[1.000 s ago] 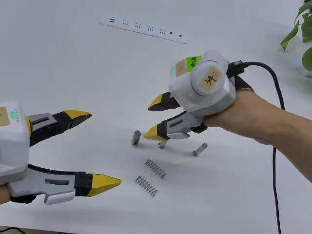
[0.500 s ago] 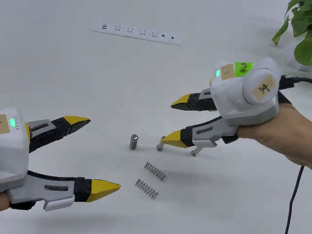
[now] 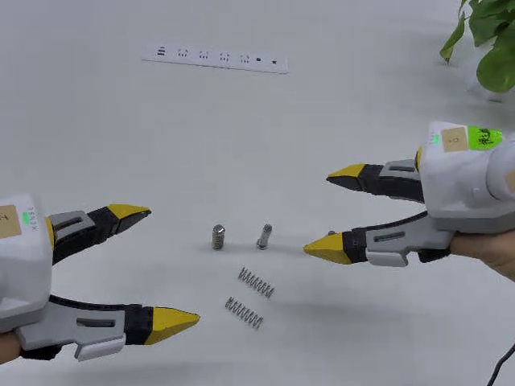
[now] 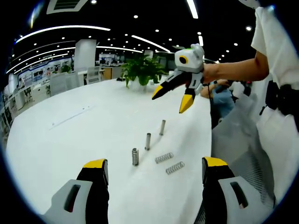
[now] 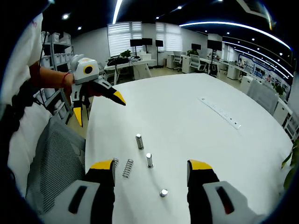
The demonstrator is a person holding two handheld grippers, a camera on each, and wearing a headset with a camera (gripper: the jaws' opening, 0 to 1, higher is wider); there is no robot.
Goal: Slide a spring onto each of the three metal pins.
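Pins, head view: sprung pin [image 3: 218, 236] stood upright on the white table [image 3: 113, 129] with a spring round its shaft; middle pin [image 3: 264, 236] stood bare just right of the sprung pin.
Springs, head view: first spring [image 3: 256, 282] and second spring [image 3: 243, 313] lay flat and loose, below and right of the sprung pin, apart from each other.
Left gripper [image 3: 165, 265], head view: well left of the sprung pin; claw spread wide, nothing between the jaws.
Right gripper [image 3: 322, 212], head view: right of the sprung pin, past the middle pin; claw spread, empty.
Power strip [image 3: 216, 58], head view: far behind the sprung pin.
Pins, left gripper view: three in a row; sprung pin nearest, then middle pin, then end pin [image 4: 162, 127], the last two bare.
Springs, left gripper view: both lay just right of the sprung pin.
Right gripper, left gripper view: raised beyond the sprung pin, jaws apart.
Pins, right gripper view: end pin nearest, sprung pin farthest.
Springs, right gripper view: near and left of the sprung pin, one partly behind a jaw.
Left gripper, right gripper view: beyond and left of the sprung pin, claw spread.
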